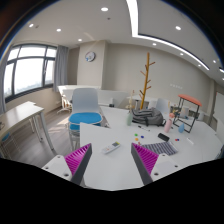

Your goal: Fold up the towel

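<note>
My gripper is open and empty, held above a white table. Its two fingers carry magenta pads and stand wide apart. A small white remote-like object lies on the table just ahead, in line with the gap between the fingertips. A flat grey cloth-like thing, possibly the towel, lies on the table just right of the right finger. I cannot tell whether it is folded.
A blue-seated chair stands beyond the table to the left. A wooden coat tree rises further back. A small black object and colourful items sit on the table's right side. A desk stands by the windows.
</note>
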The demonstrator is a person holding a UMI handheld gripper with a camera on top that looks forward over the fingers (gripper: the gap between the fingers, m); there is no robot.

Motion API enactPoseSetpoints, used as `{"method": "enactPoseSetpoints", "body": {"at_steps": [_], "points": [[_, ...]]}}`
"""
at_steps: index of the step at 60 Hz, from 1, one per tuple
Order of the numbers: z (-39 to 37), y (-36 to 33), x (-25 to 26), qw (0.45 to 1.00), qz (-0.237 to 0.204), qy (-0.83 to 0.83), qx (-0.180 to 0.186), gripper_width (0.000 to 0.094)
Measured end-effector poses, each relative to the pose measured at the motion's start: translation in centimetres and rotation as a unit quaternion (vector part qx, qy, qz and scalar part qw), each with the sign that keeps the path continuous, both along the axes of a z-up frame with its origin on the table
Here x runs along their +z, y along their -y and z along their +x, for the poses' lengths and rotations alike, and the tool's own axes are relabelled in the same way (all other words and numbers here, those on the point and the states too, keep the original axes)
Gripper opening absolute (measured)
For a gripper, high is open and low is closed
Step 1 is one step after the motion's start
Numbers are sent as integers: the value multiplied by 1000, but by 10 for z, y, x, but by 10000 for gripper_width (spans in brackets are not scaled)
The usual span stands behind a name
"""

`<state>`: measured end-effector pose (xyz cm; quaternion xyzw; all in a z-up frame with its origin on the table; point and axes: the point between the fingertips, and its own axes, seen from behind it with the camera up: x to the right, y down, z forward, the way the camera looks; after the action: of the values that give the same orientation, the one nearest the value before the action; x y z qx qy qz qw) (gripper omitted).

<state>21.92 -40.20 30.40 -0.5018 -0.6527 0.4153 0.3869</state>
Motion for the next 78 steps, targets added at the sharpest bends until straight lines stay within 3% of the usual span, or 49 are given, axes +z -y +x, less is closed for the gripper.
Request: {"method": "enactPoseSetpoints", "body": {"at_steps": [12,13,20,38,58,78], "points": [[-14,-43,-38,1000,19,5,-21,847],[-9,-29,-25,999,22,12,-29,847],[-30,-86,-64,999,27,16,-41,846],[-96,-154,-136,996,52,24,-62,848],[-216,-208,-231,995,39,59,-65,849],[-313,-215,-304,993,29,110,-34,847]]}}
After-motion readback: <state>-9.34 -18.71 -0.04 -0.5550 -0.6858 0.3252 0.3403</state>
